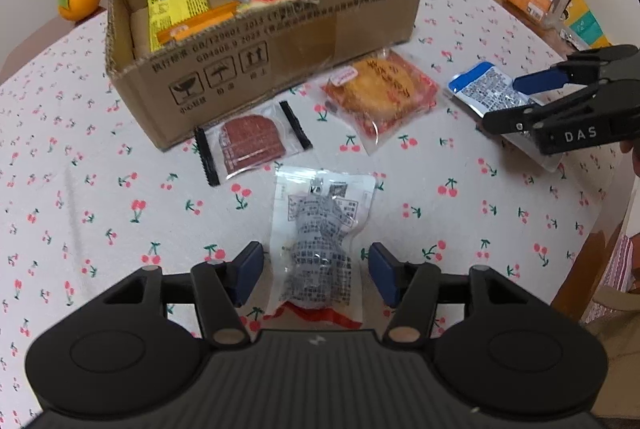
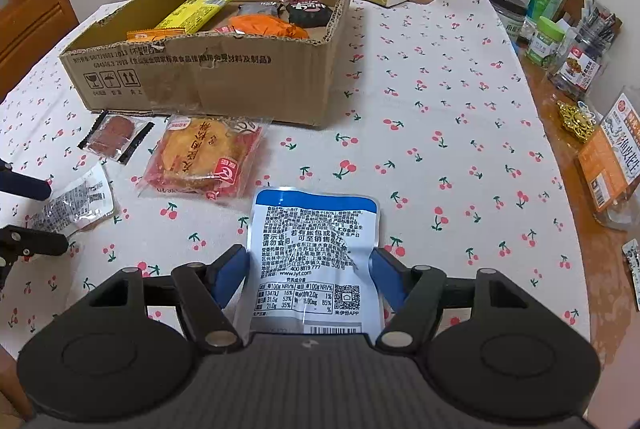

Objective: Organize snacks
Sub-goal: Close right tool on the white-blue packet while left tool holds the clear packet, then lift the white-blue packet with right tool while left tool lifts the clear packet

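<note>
Left gripper (image 1: 316, 273) open, straddling grey-printed packet (image 1: 320, 229) in front of cardboard box (image 1: 256, 41). Right gripper (image 2: 310, 271) open around blue-topped white pouch (image 2: 314, 257), front-right of box.

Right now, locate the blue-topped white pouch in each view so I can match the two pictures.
Left wrist view: the blue-topped white pouch lies at the right edge on the tablecloth, partly under the right hand-held gripper.
Right wrist view: it lies bottom centre, between that gripper's open blue pads, printed side up.
Shared landmark: the cardboard box, beyond the pouch in both, with the red cake packet just in front of it.
</note>
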The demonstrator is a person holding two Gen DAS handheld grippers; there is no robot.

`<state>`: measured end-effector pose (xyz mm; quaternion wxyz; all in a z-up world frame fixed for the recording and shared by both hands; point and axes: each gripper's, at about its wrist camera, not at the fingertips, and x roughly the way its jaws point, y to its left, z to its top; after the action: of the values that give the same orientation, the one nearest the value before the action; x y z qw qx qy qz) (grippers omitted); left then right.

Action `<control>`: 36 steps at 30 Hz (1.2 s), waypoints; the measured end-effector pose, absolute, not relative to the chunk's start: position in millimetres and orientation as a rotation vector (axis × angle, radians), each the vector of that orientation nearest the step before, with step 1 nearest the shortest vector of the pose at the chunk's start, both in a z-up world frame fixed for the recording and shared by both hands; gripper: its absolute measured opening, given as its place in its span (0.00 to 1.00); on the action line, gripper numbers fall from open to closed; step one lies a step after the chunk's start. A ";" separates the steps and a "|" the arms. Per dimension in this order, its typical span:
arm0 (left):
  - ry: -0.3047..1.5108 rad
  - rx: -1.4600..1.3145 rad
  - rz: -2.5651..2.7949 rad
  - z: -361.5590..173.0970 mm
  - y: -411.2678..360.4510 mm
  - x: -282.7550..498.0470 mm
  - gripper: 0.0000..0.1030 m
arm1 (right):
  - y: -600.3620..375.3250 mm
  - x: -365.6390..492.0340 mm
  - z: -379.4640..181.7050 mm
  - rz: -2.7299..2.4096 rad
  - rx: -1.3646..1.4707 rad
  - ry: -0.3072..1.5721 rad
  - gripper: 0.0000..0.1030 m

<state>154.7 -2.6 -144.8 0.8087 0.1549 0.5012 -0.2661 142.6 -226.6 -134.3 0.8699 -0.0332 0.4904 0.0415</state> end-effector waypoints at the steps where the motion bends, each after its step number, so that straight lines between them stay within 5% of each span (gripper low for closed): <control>1: 1.065 0.332 -0.568 -145.4 -3.1 154.4 0.53 | -226.9 143.0 -134.4 0.091 -0.069 1.029 0.73; 18: 1.053 0.339 -0.571 -144.5 -9.0 155.1 0.43 | -224.3 125.4 -142.3 0.081 -0.077 1.075 0.83; 21: 1.059 0.340 -0.571 -144.2 -9.0 155.3 0.42 | -224.3 124.1 -139.6 0.078 -0.076 1.061 0.72; 24: 1.067 0.334 -0.579 -143.7 -8.6 155.7 0.42 | -230.3 124.5 -135.2 0.057 -0.062 1.048 0.52; 27: 1.069 0.336 -0.584 -143.7 -9.0 155.8 0.42 | -238.6 127.6 -133.5 0.062 -0.021 1.062 0.50; 28: 1.070 0.333 -0.585 -143.7 -8.8 155.9 0.42 | -239.9 128.3 -133.1 0.055 -0.015 1.064 0.54; 30: 1.070 0.331 -0.585 -143.7 -8.4 155.6 0.42 | -241.0 129.9 -131.8 0.043 -0.003 1.059 0.74; 31: 1.070 0.330 -0.583 -143.9 -8.4 155.6 0.42 | -240.9 130.5 -130.8 0.044 0.010 1.051 0.93; 32: 1.070 0.329 -0.582 -144.0 -8.5 155.5 0.42 | -240.4 130.2 -129.5 0.050 0.026 1.029 0.99; 36: 1.073 0.327 -0.579 -144.0 -9.6 156.0 0.42 | -227.5 140.0 -138.2 0.045 -0.001 1.015 0.98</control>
<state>156.0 -9.6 -144.0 0.8074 0.1527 0.5015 -0.2707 140.0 -227.5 -138.2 0.8736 -0.0006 0.4861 0.0215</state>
